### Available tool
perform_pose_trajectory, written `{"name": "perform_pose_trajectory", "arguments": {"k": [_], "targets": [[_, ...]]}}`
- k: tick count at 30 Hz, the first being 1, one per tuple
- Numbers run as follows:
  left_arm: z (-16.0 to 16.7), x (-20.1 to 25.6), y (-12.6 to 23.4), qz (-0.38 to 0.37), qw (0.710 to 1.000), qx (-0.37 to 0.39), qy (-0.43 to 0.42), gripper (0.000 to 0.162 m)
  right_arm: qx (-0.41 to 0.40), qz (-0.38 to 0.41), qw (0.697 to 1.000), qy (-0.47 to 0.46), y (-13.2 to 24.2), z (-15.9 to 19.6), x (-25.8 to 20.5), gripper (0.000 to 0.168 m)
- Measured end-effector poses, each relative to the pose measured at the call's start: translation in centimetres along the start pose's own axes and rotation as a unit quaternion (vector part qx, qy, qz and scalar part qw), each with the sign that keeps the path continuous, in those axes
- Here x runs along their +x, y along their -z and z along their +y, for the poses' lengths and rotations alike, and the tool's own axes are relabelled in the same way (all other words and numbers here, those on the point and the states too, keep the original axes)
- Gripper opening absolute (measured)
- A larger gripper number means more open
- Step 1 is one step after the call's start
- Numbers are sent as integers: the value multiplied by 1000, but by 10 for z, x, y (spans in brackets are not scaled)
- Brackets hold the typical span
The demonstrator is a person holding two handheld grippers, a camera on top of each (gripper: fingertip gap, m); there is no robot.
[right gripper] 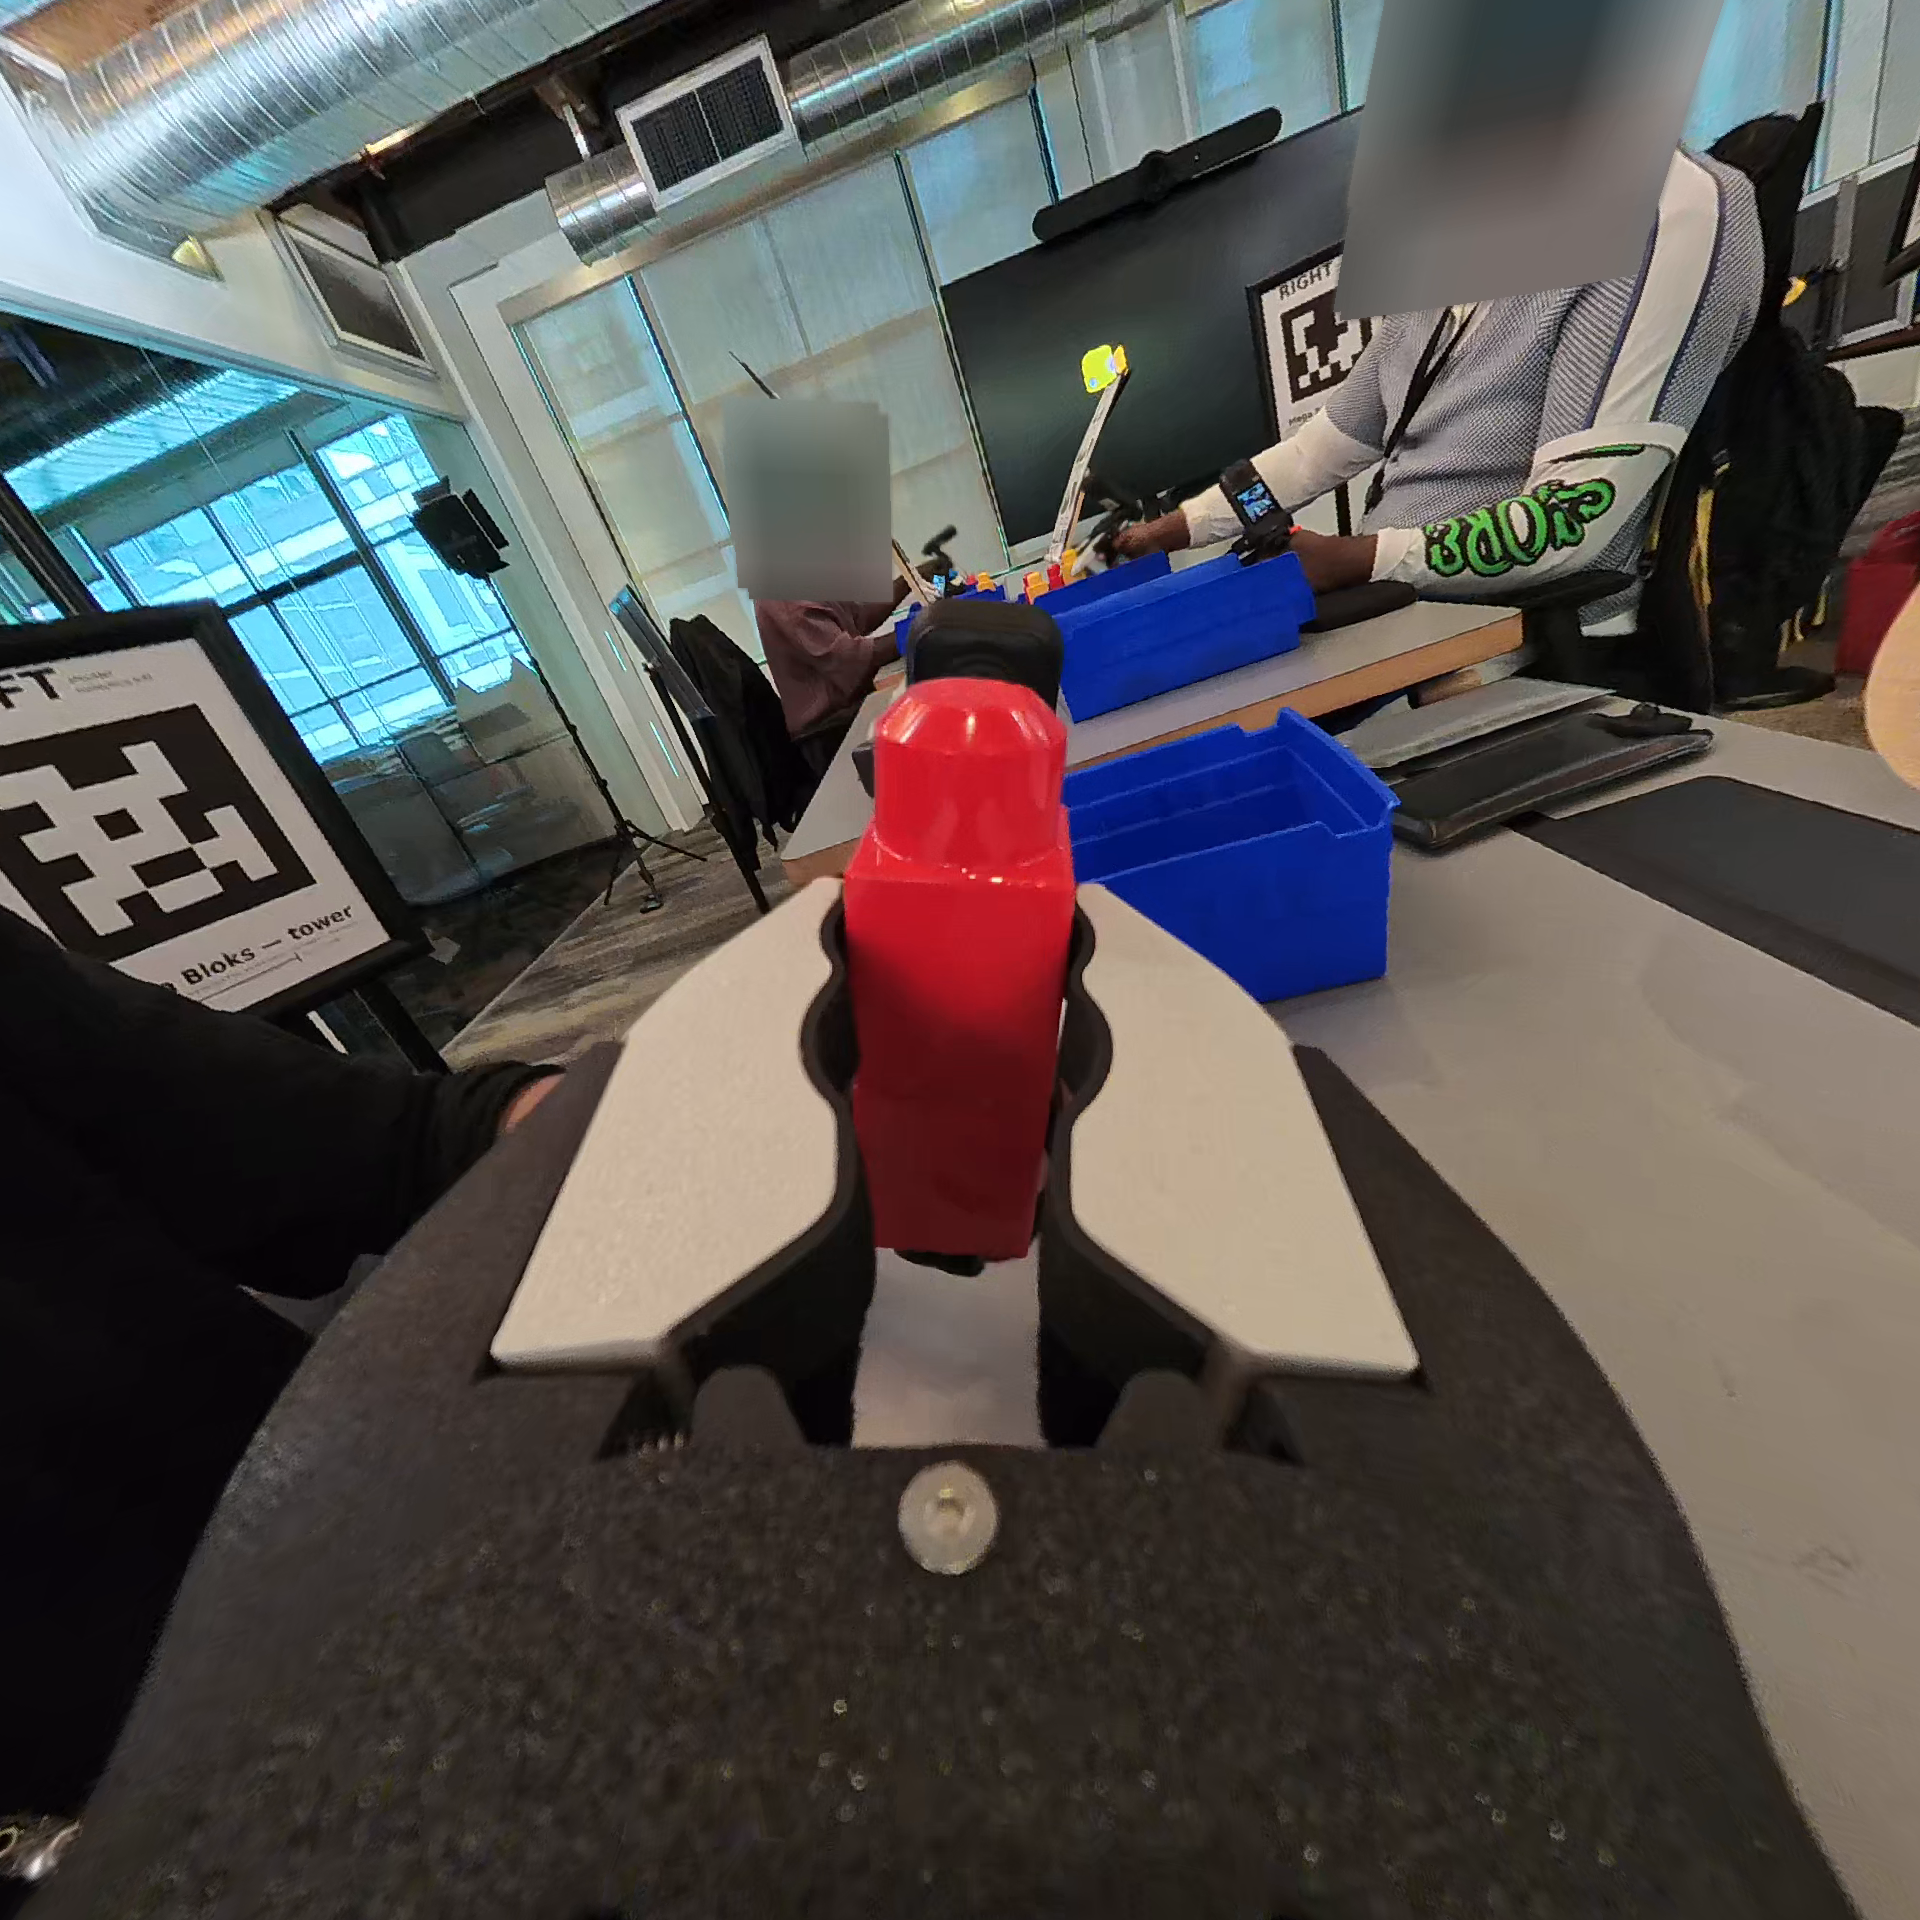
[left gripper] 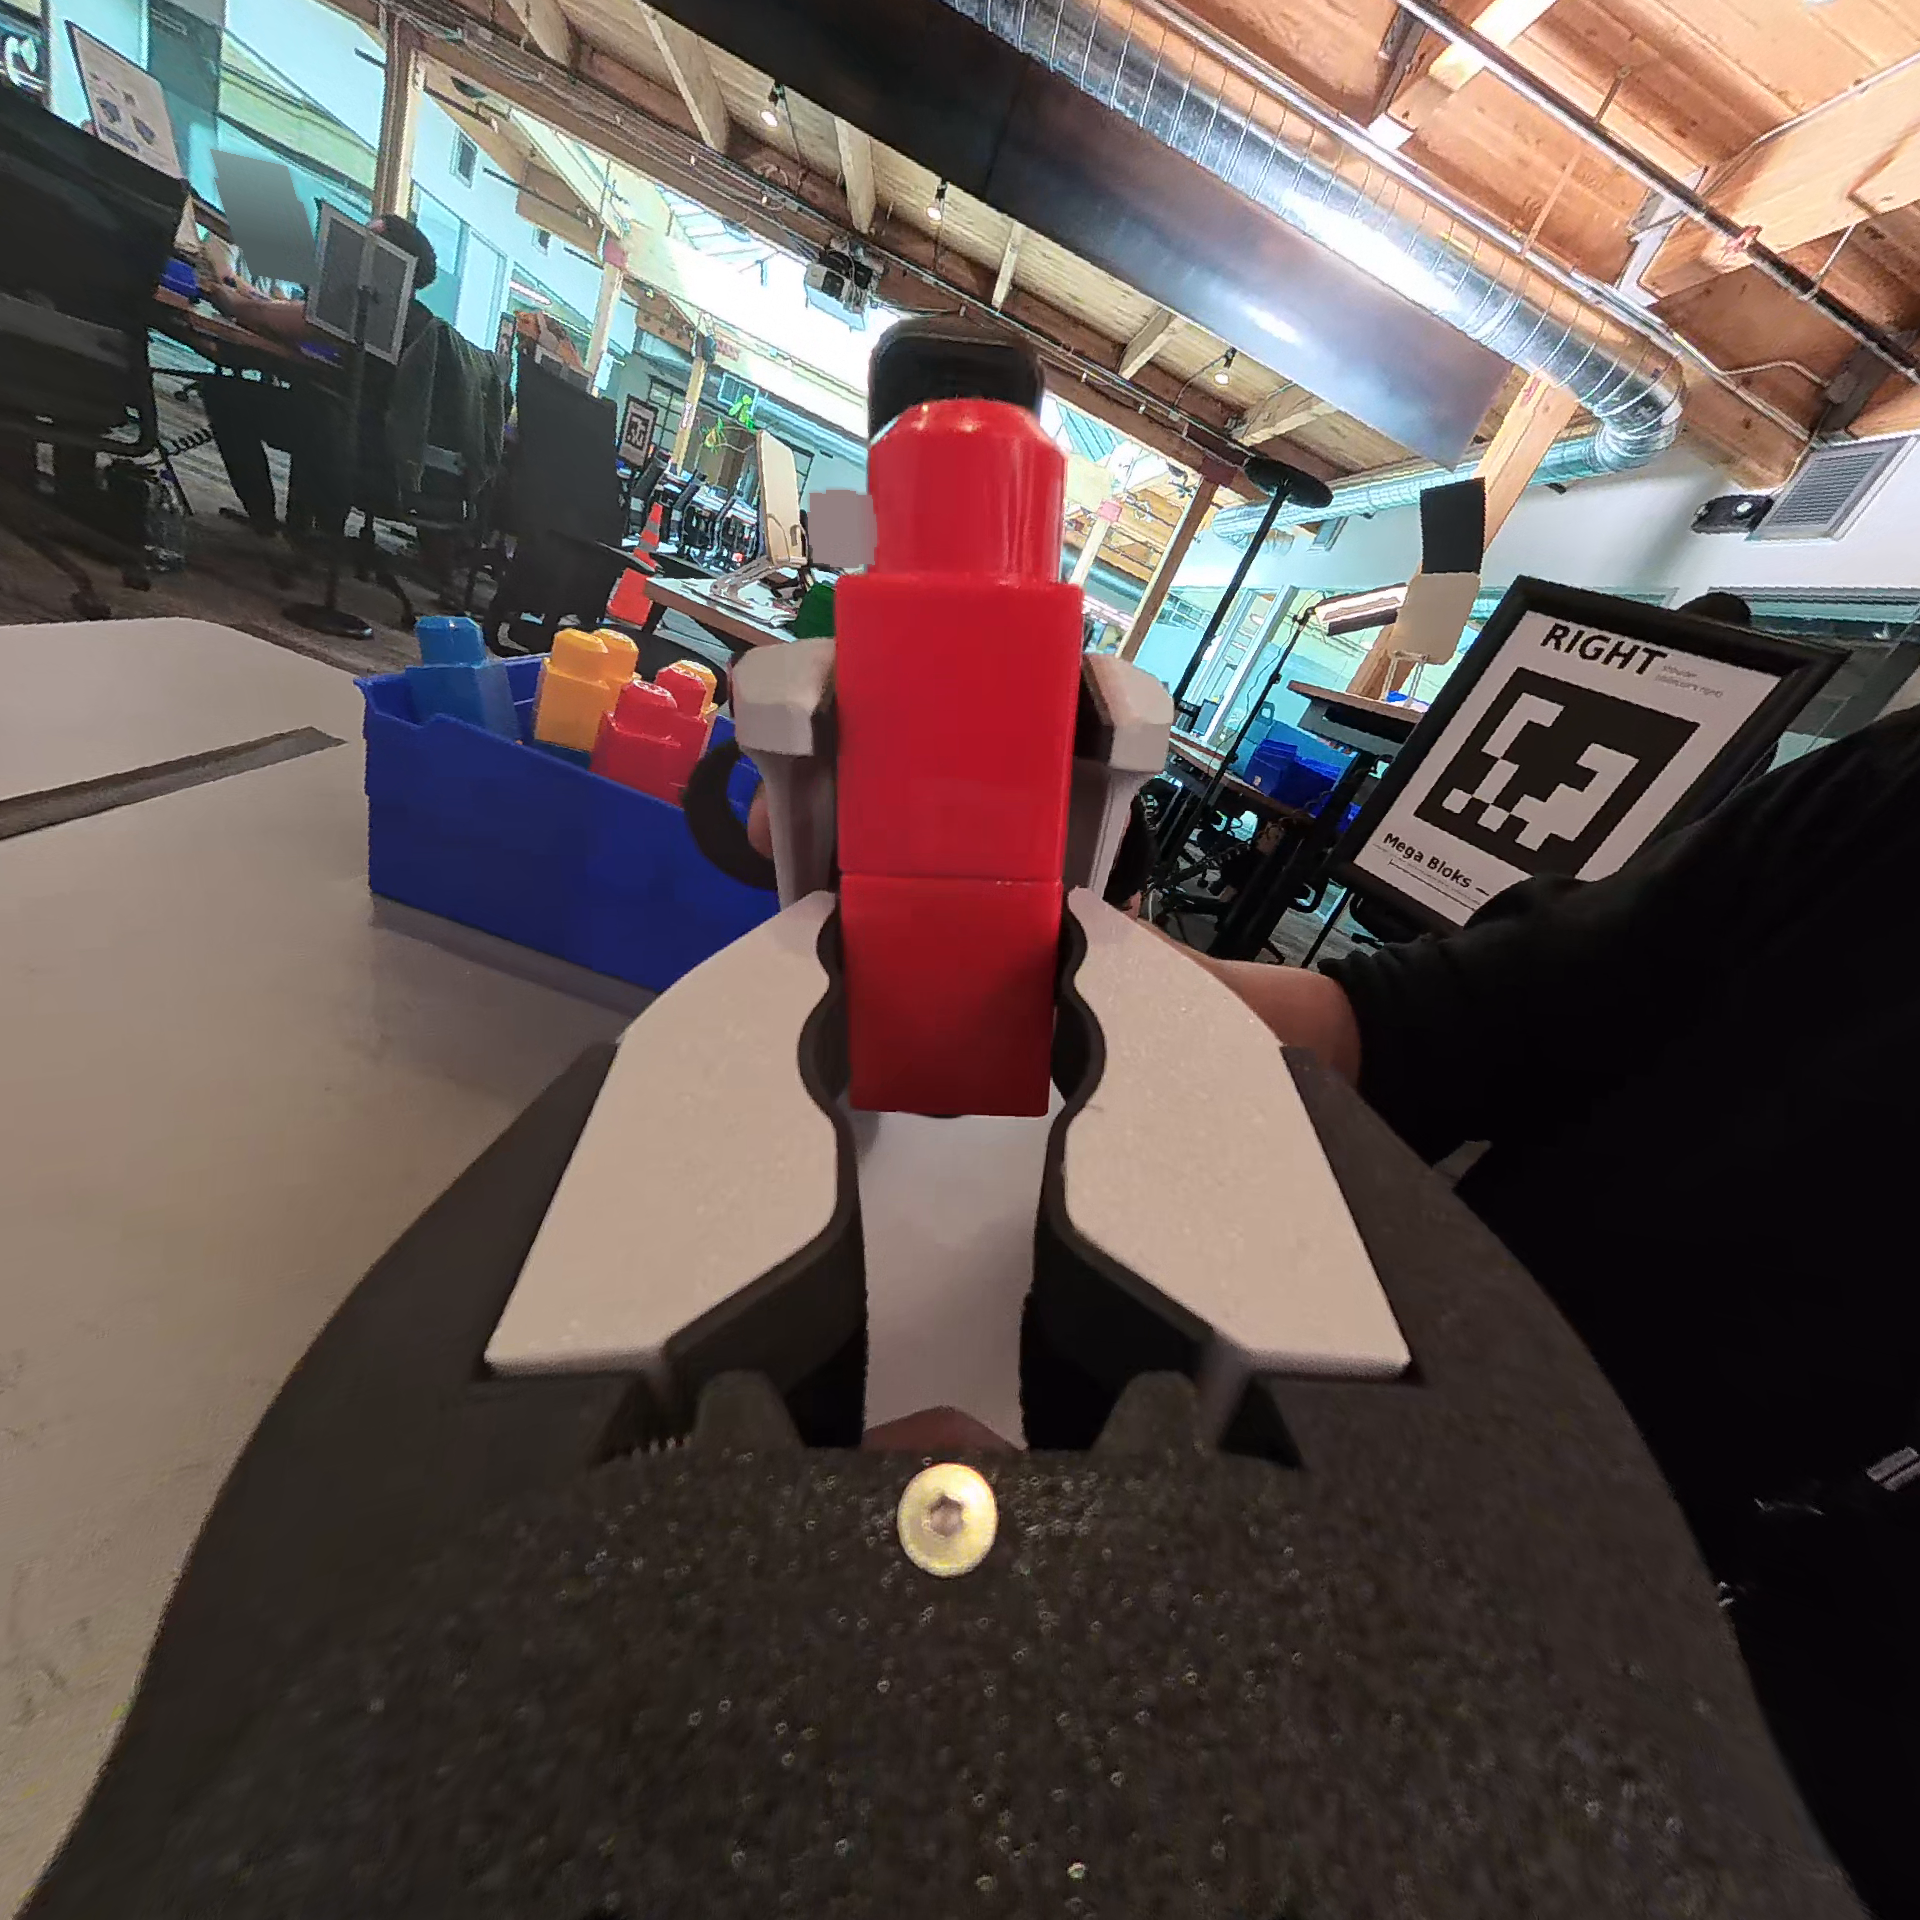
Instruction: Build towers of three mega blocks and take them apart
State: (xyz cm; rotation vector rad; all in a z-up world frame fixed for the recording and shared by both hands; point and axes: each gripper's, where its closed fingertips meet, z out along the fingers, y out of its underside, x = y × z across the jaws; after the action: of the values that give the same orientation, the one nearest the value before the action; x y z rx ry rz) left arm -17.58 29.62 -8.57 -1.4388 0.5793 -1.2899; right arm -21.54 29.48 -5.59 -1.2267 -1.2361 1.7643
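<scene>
Two red mega blocks are joined into one stack, held in the air between both grippers. In the left wrist view my left gripper (left gripper: pixel 951 987) is shut on the lower red block (left gripper: pixel 948 1029). The upper red block (left gripper: pixel 956 717) has its stud on top. The right gripper (left gripper: pixel 951 748) faces me and is shut on this upper block. In the right wrist view my right gripper (right gripper: pixel 956 997) is shut on the red stack (right gripper: pixel 961 1039). The left gripper's fingers are hidden behind the stack; only its black camera top (right gripper: pixel 987 649) shows.
A blue bin (left gripper: pixel 499 831) with blue, yellow and red blocks stands on the grey table (left gripper: pixel 187 1039) at left. An empty blue bin (right gripper: pixel 1268 914) stands on the table at right. Framed marker signs (left gripper: pixel 1558 748) (right gripper: pixel 156 821) stand at the table's side. A black sleeve (left gripper: pixel 1662 987) is close by. Left tips to right tips: about 4 centimeters.
</scene>
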Motion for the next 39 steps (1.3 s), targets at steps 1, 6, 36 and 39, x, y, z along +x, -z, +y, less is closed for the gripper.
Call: {"name": "perform_pose_trajectory", "arguments": {"k": [1,6,36,39], "targets": [[0,0,0,-2,1000,-2,-3,35,-3,2,1000,4,0,0,0,37],[-2,0,-2,-7,1000,-4,-5,35,-4,6,1000,-1,1,-3,0,37],[24,14,15,-184,963,-105,-168,87,1,69,997,17,56,2,-17,36],[21,41,45,-242,951,-81,-173,93,-17,91,995,27,68,22,-22,36]]}}
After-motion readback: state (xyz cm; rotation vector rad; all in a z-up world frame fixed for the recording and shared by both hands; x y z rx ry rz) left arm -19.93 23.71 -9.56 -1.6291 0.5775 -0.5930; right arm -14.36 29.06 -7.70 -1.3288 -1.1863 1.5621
